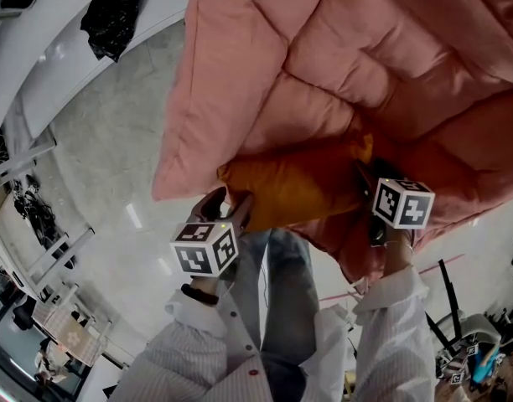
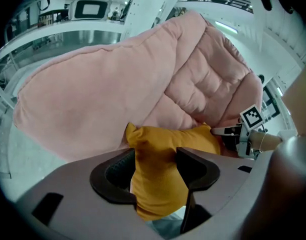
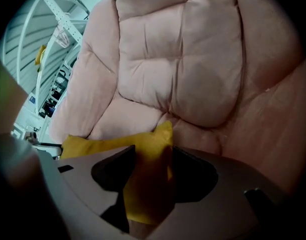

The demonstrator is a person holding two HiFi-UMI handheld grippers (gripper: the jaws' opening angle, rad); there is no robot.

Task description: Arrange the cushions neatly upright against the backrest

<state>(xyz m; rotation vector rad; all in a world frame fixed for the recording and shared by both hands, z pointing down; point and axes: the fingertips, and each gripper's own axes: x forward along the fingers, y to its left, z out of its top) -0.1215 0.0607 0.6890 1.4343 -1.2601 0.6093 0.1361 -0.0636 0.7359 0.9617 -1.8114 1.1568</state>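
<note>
Two grippers, head view: the left hand-held gripper (image 1: 227, 208) and right hand-held gripper (image 1: 365, 182) flank the orange cushion (image 1: 294, 182), one at each end. Its long axis runs side to side between them.
Cushion place, head view: at the near edge of the pink quilted backrest (image 1: 365, 65), with pale floor (image 1: 114, 141) to the left.
Left gripper view: left hand-held gripper (image 2: 155, 169) released, jaws wide; a corner of the orange cushion (image 2: 163, 139) sits loose between them. The pink quilted backrest (image 2: 118, 84) rises just beyond.
Right gripper view: right hand-held gripper (image 3: 150, 171) released, the other corner of the orange cushion (image 3: 113, 146) between its parted jaws, and the pink quilted backrest (image 3: 178, 59) straight ahead.
In the way: nothing seen between the cushion and the backrest.
</note>
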